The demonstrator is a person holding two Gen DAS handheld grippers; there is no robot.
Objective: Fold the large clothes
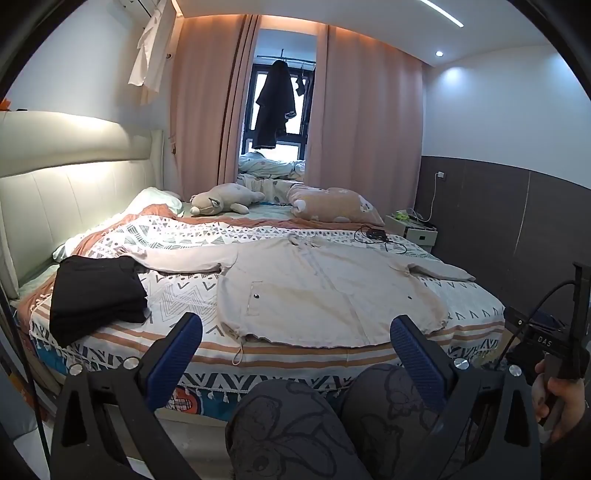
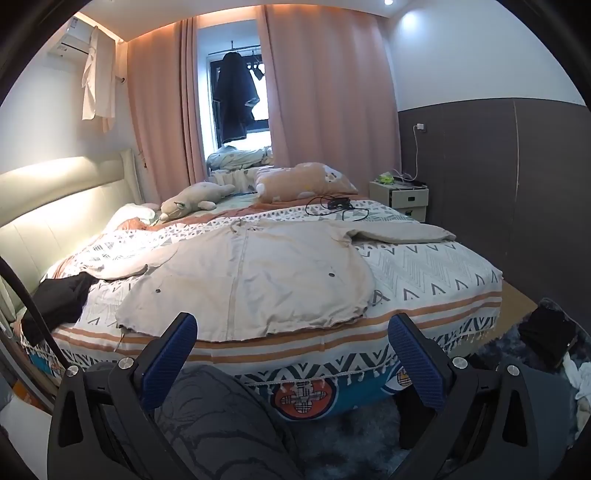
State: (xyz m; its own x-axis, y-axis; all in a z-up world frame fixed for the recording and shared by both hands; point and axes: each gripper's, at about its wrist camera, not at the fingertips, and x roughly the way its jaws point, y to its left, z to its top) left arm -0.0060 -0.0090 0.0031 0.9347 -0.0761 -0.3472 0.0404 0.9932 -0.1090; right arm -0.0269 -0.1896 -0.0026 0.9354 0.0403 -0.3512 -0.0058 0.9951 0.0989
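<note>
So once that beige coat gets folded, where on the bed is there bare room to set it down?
Bare blanket shows between the beige coat and the folded black clothes, under the coat's sleeve, and at the bed's right side below the other sleeve. The far end is crowded: plush toy, pillow, black cable. Both tongs hang open, short of the bed.

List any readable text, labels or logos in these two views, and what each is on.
"DAS": white letters on the black body of the right gripper, seen from the left wrist view.
White air conditioner: it carries a sticker, too small and blurred to read.
Nothing else carries readable text; the bedspread shows only patterns.
</note>
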